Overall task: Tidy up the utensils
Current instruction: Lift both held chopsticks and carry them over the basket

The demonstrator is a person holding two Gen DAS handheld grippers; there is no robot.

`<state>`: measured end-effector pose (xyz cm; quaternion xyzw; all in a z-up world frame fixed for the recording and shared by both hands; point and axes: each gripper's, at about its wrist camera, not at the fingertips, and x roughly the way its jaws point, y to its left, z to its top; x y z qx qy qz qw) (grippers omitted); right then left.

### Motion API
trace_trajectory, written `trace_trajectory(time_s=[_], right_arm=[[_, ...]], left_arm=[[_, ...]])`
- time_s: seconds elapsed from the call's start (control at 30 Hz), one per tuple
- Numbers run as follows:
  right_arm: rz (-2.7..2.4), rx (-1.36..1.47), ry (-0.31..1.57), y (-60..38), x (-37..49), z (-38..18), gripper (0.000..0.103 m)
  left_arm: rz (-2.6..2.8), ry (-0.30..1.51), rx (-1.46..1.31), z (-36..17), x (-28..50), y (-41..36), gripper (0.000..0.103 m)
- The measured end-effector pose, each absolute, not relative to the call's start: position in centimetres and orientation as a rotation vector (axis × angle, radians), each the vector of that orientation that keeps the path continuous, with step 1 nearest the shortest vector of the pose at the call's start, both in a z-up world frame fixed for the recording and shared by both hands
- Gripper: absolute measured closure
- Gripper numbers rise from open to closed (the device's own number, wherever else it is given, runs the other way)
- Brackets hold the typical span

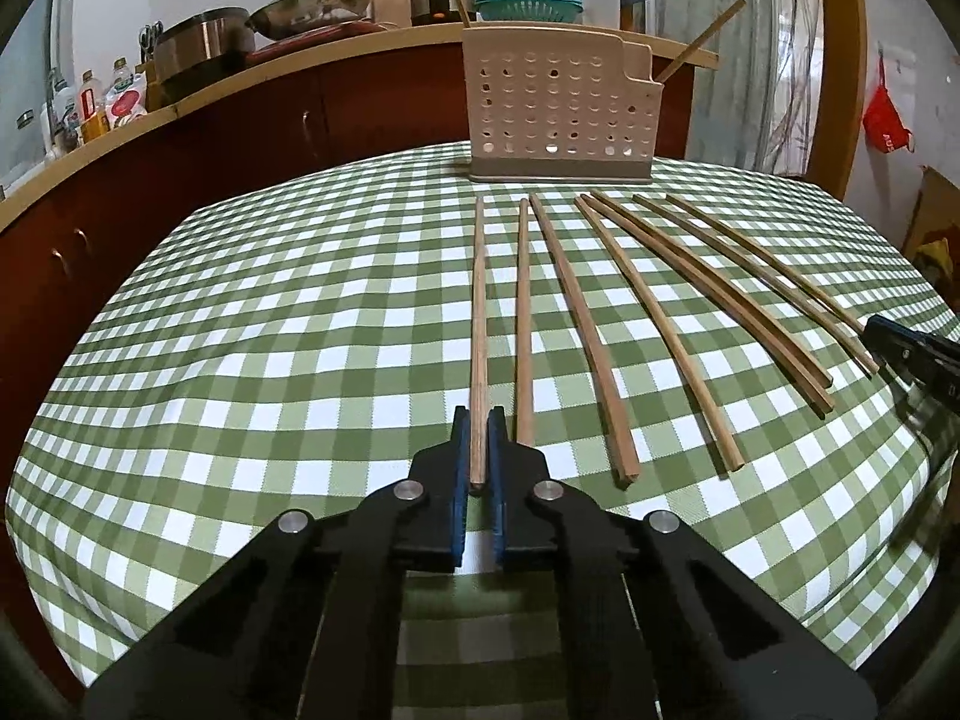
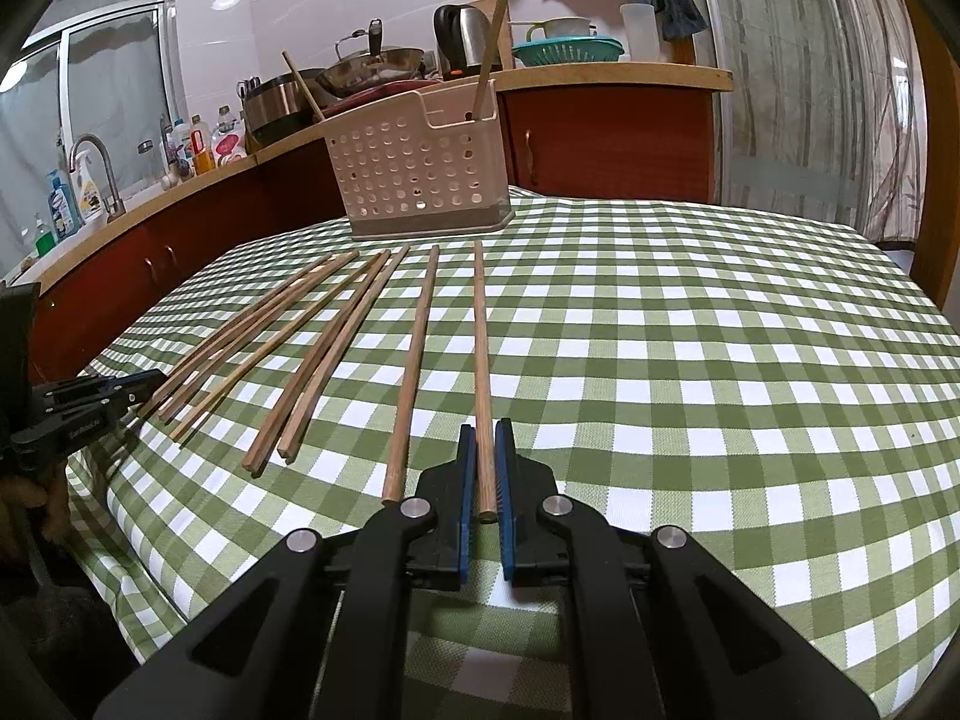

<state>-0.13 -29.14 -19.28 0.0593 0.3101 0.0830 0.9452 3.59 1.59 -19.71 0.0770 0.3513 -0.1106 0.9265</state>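
Several wooden chopsticks lie side by side on the green checked tablecloth. My left gripper [image 1: 478, 420] is shut on the near end of the leftmost chopstick [image 1: 479, 324]. My right gripper [image 2: 486, 435] is shut on the near end of the rightmost chopstick [image 2: 482, 348]. The beige perforated utensil holder [image 1: 558, 114] stands at the table's far edge with two chopsticks upright in it; it also shows in the right wrist view [image 2: 417, 174]. The right gripper shows at the right edge of the left wrist view [image 1: 912, 354], the left gripper at the left edge of the right wrist view [image 2: 96, 402].
The table [image 2: 720, 360] drops off at its near and side edges. A wooden counter [image 1: 180, 102] with red cabinets runs behind it, carrying pots, a kettle, bottles and a teal colander [image 1: 528, 9]. A glass door is at the far right.
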Motion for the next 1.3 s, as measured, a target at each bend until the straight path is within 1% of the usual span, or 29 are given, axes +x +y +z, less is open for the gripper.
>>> trace_trajectory(time_s=[0.23, 0.93, 1.1, 1.3], right_arm=[[0.156, 0.108, 0.567, -29.1, -1.0, -17.2, 0.096], [0.13, 0.087, 0.31, -29.8, -3.4, -6.6, 0.096], [0.129, 0.09, 0.289, -30.1, -2.9, -4.9, 0.096], [0.135, 0.073, 0.28, -30.3, -0.9, -4.2, 0.096]], left_arm=[[-0.213, 0.663, 0.158, -17.9, 3.1, 1.8, 0.097], [-0.206, 0.454, 0.073, -7.5, 0.9, 3.4, 0.097], [-0.213, 0.429, 0.056, -5.2, 0.9, 4.1, 0.097], [-0.235, 0.437, 0.054, -4.1, 2.7, 4.2, 0.097]])
